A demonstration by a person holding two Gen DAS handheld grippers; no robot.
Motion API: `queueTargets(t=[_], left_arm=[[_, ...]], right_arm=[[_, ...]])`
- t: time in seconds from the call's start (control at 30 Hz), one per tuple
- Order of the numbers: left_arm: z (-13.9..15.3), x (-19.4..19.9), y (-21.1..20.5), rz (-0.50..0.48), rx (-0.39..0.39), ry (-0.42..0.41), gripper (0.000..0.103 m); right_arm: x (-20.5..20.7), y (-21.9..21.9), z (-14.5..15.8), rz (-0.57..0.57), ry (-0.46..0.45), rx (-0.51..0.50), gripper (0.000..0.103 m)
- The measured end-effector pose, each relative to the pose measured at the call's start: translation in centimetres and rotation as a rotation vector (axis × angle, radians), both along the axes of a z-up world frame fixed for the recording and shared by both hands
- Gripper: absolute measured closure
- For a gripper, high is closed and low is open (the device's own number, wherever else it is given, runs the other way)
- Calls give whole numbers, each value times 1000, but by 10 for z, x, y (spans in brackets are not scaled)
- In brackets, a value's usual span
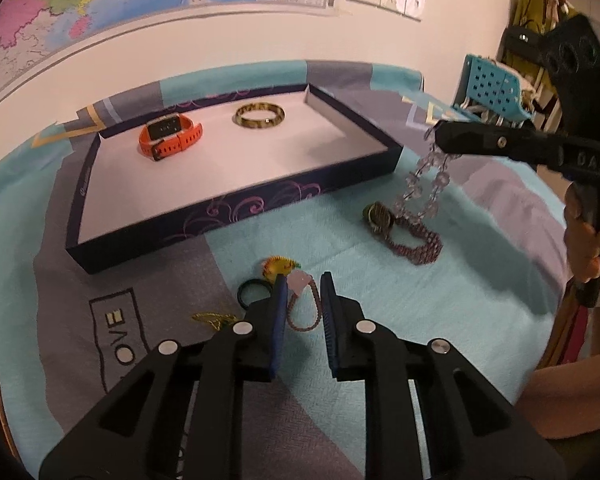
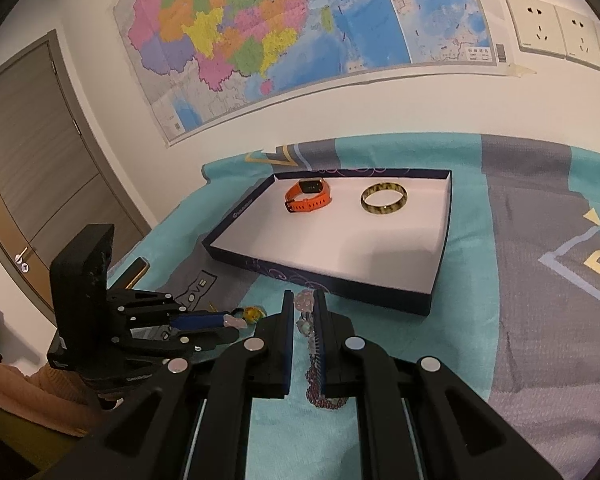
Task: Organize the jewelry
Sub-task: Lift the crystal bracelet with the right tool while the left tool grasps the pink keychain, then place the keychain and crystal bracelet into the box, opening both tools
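Teal-grey patterned cloth (image 1: 480, 280) hides the surface. Left tongs (image 1: 303, 284) nip a pink-stone bead loop (image 1: 305, 300); right tongs (image 2: 303, 300) clamp clear faceted beads (image 1: 428, 184), lower strand blurred.

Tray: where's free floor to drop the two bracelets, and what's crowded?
The tray is bare across its whole near half and right side. Only the far edge is taken, by the orange watch and the bangle. The cloth in front is crowded: black ring, purple bracelet, yellow charm.
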State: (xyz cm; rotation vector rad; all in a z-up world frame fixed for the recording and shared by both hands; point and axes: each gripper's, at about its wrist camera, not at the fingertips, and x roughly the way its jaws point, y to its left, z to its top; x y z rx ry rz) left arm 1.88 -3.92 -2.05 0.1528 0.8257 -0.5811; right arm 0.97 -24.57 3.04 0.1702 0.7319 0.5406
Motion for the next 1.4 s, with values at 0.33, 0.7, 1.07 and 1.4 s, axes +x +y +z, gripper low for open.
queueTargets(t=[0.33,0.7,1.07,1.4], left_arm=[[28,19,14,46,-54,-57,86],[34,71,24,122,-59,-55,86],[24,113,25,167,-28,-27,86],[19,136,25,199,-9,-13,86]], right_arm=[[21,5,17,9,-46,-2,95],[69,17,26,-6,-70,-22,95],[119,26,12,-27,-17,-7,95],[142,34,-3,-29,23,-15,95]])
